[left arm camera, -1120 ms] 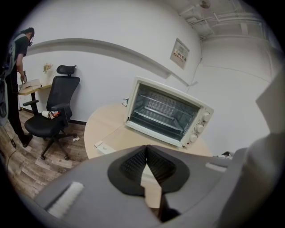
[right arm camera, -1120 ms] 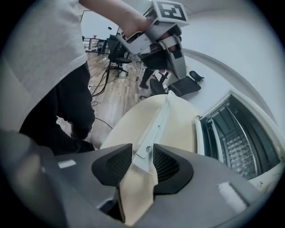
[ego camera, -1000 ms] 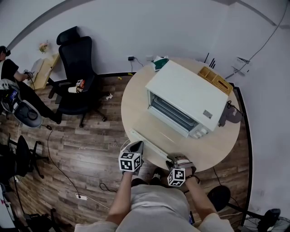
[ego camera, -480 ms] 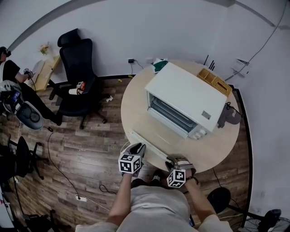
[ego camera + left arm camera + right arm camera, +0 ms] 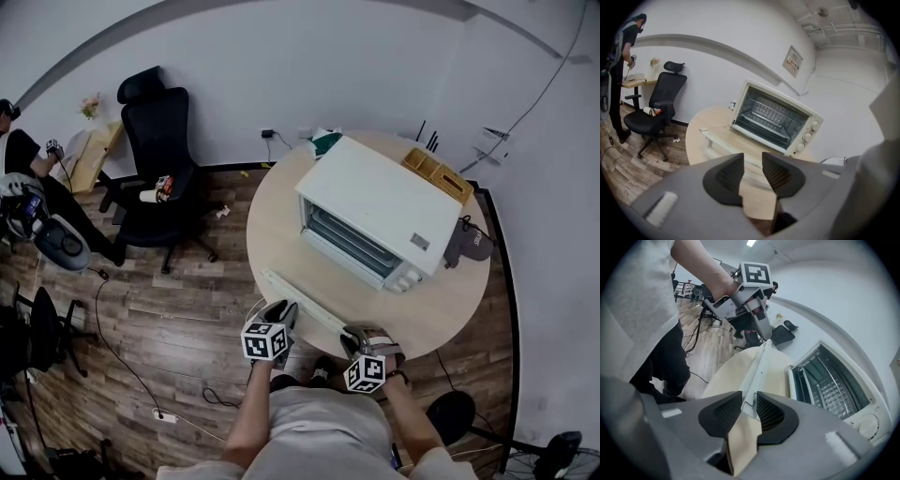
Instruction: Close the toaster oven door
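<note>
A white toaster oven stands on the round table, its door folded down flat toward me. The long white door handle runs along the door's front edge. My left gripper hovers at the handle's left part, its jaws opening with nothing between them; the handle lies just beyond. My right gripper is at the handle's right end. Its jaws are closing around that end of the handle, which sits between the fingertips without being pinched.
A black office chair stands on the wood floor to the left. A person works at the far left. Yellow boxes and a grey cap lie behind and beside the oven. A cable trails across the floor.
The whole view has shifted slightly. Both grippers stay at the front edge of the open door, and the door has not moved.
</note>
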A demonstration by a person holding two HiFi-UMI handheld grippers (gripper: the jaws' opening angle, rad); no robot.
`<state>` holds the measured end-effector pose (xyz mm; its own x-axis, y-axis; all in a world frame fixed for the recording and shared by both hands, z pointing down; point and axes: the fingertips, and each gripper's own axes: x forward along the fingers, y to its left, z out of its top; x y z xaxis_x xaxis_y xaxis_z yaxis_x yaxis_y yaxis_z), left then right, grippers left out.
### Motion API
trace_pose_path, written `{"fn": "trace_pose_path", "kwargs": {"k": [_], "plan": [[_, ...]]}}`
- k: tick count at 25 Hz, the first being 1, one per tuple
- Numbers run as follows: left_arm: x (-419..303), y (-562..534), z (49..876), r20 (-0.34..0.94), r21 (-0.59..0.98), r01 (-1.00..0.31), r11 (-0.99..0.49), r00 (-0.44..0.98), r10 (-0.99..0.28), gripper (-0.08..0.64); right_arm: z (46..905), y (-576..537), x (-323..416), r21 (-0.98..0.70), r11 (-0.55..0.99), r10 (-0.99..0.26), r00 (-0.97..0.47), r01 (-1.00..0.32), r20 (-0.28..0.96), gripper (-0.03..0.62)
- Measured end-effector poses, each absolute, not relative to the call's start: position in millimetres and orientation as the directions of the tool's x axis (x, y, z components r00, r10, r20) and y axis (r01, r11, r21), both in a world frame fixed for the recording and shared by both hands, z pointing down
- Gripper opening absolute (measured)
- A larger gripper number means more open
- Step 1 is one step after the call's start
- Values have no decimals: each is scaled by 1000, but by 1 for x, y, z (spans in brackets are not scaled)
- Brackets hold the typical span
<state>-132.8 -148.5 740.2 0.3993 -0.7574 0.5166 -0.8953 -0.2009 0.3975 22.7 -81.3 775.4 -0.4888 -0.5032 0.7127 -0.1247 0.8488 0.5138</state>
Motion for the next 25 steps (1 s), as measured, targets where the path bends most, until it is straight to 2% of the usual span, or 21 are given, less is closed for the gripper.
{"fn": "trace_pose_path", "kwargs": {"k": [9,19,21,25], "plan": [[-137,-153,742,497,436,-885,-164,389,-776,169,763,-85,26,536,831,-532,-491,-147,690,82],[-147,-151,761,463,587,-809,-46,382,-800,169,749,-87,28,539,825,-545,-490,-169,681,74],[-149,-154,765,414,688,-725,-5,399,-818,169,748,-88,28,536,826,-545,-489,-175,681,74],[-164,-162,775,261,904,-419,87,379,-888,169,745,-89,26,531,828,-543,-495,-179,678,74]]}}
